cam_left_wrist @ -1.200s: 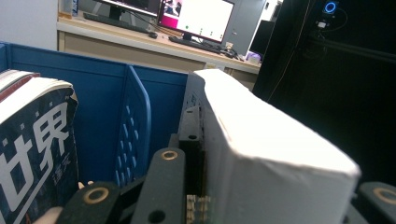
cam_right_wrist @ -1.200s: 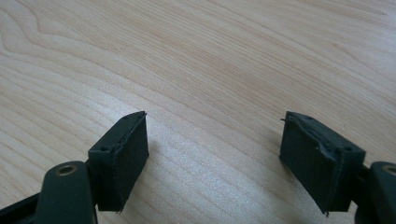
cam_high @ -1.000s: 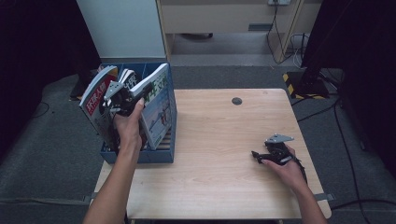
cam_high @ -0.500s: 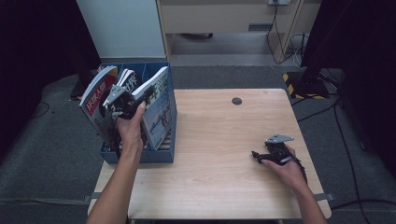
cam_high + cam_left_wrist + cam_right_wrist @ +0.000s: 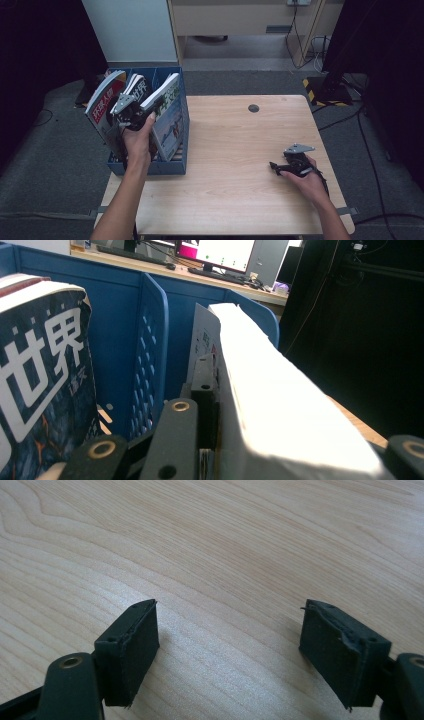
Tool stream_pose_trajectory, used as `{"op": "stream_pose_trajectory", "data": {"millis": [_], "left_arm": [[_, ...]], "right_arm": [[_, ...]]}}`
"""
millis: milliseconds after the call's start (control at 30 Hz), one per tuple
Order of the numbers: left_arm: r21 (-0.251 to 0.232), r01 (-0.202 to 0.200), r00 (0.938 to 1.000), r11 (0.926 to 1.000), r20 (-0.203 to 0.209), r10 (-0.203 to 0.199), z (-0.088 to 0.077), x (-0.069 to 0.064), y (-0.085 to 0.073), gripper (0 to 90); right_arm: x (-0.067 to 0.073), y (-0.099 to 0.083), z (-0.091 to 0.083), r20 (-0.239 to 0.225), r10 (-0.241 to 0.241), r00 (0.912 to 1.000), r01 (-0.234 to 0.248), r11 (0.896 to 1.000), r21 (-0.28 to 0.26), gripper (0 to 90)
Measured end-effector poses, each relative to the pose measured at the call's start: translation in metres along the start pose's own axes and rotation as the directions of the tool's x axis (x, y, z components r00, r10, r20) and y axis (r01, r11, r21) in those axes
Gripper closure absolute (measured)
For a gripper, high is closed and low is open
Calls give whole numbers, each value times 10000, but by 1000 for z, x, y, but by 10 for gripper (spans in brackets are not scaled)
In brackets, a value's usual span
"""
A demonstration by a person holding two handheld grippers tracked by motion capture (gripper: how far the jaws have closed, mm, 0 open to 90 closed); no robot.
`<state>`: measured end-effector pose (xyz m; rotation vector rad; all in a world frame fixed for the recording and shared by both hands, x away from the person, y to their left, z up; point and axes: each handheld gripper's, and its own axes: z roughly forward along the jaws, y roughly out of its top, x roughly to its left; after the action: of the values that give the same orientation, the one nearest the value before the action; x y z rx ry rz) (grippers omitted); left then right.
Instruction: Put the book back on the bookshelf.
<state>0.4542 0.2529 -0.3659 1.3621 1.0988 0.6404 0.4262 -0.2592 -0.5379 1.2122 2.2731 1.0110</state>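
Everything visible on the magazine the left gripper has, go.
The magazine is thick, with white page edges and a glossy cover showing a blue-and-white picture under green print. It stands tilted in the right compartment of the blue file box, top corner above the rim. The left gripper is clamped on its upper edge, one of the fingers flat against the cover. A dark magazine stands one compartment over, behind the divider.

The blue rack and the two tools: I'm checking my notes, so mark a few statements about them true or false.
1. The left tool grips a book in the blue rack. True.
2. The right tool holds a book. False: its jaws are open and nothing is between them.
3. The rack sits at the table's left edge. True.
4. The right tool hangs over the rack. False: it rests on the table at the right.
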Motion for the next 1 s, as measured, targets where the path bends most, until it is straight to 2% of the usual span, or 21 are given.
{"op": "stream_pose_trajectory", "data": {"millis": [67, 400, 767, 1000], "left_arm": [[19, -36, 10000, 10000, -16, 37, 0, -1, 0, 718], [-152, 516, 9987, 9986, -23, -517, -5, 5, -7, 687], [-363, 359, 9992, 9987, -149, -365, -8, 6, -12, 724], [-629, 595, 9979, 9962, -231, -610, -7, 11, -12, 727]], "right_arm": [[0, 0, 0, 2, -3, 10000, 3, 10000, 0, 235], [0, 0, 0, 3, 0, 10000, 0, 10000, 0, 235], [0, 0, 0, 2, 1, 10000, -1, 10000, 0, 235], [0, 0, 0, 2, 6, 10000, -6, 10000, -2, 235]]}}
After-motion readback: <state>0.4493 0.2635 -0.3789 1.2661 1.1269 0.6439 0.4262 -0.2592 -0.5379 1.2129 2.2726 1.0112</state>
